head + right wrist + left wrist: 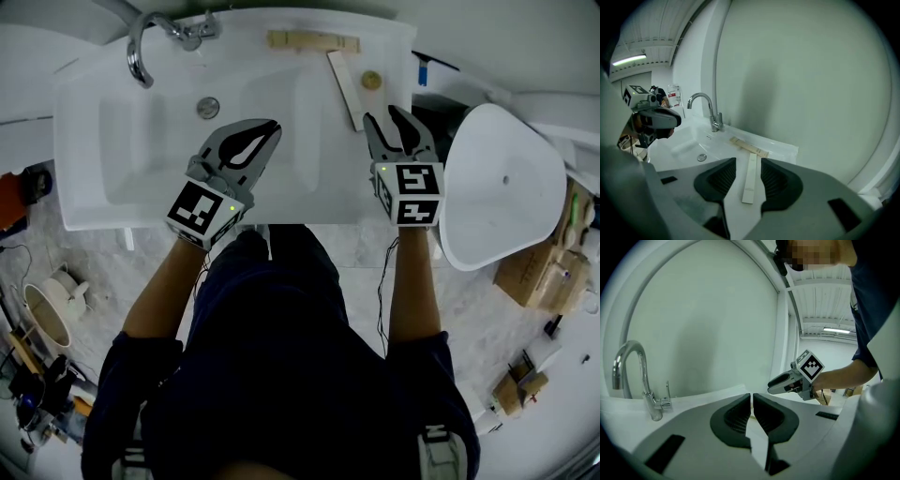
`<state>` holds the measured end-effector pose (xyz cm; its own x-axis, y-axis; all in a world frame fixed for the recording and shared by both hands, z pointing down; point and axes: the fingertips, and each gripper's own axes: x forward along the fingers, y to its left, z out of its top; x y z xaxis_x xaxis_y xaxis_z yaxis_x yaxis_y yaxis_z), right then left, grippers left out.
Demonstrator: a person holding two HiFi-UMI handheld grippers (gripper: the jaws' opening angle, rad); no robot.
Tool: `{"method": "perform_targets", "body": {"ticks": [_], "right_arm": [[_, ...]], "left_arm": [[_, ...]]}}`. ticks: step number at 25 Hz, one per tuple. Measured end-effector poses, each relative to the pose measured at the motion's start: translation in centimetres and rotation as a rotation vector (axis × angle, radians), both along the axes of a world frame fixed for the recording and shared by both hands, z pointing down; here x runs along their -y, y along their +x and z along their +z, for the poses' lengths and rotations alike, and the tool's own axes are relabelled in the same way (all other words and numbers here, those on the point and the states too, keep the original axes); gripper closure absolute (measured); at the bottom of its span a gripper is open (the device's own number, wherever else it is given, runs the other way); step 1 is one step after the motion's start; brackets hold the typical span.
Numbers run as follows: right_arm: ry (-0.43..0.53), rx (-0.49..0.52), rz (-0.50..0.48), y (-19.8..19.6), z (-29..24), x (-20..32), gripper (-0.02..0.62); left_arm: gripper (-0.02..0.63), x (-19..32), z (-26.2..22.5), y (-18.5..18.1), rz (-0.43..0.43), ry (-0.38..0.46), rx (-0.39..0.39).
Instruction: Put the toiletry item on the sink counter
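Lying flat on the white ceramic sink counter [389, 47], clear of both tools: the long flat white toiletry packet [345, 89], just beside a beige wooden strip [312, 40]. Near it, the right gripper [384, 117], spread wide, gripping nothing. Over the basin, the left gripper [272, 127], pinched narrow, empty too.

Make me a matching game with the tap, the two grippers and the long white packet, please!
Things:
1 tap
2 left gripper
3 right gripper
4 long white packet

Matches:
A jaws apart, holding nothing
B lying flat on the sink counter
C jaws together, holding nothing
D standing at the far left corner of the basin

Pairs: 1-D, 2-C, 3-A, 4-B.
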<state>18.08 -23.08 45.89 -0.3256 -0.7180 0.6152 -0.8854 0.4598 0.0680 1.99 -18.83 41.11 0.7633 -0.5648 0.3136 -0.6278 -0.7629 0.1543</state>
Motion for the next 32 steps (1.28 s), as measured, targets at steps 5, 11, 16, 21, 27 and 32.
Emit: {"method": "perform_targets", "body": {"ticks": [5, 11, 16, 21, 27, 32], "right_arm": [[0.033, 0.037, 0.019, -1.2, -1.8, -2.4, 0.433], [0.068, 0.064, 0.036, -2.2, -3.7, -4.7, 0.445], [0.1, 0.08, 0.038, -2.8, -5.3, -6.3, 0.462], [0.134, 0.092, 0.026, -4.2, -6.8, -7.9, 0.479], [0.161, 0.111, 0.028, -5.2, -8.0, -9.7, 0.509], [0.174, 0.132, 0.026, -6.4, -8.8, -10.9, 0.528]], "left_arm": [[0.568, -1.6, -1.2, -0.8, 0.004, 0.015, -0.006], [0.568, -3.4, -2.0, -1.7, 0.025, 0.039, 0.013], [0.568, -4.7, -3.2, -2.0, 0.031, 0.058, 0.019], [0.568, -5.8, -4.4, -2.5, 0.035, 0.084, 0.014], [0.568, -6.8, -5.2, -3.1, 0.034, 0.094, 0.012], [0.568, -7.5, -5.6, -3.7, 0.036, 0.098, 0.014]]}}
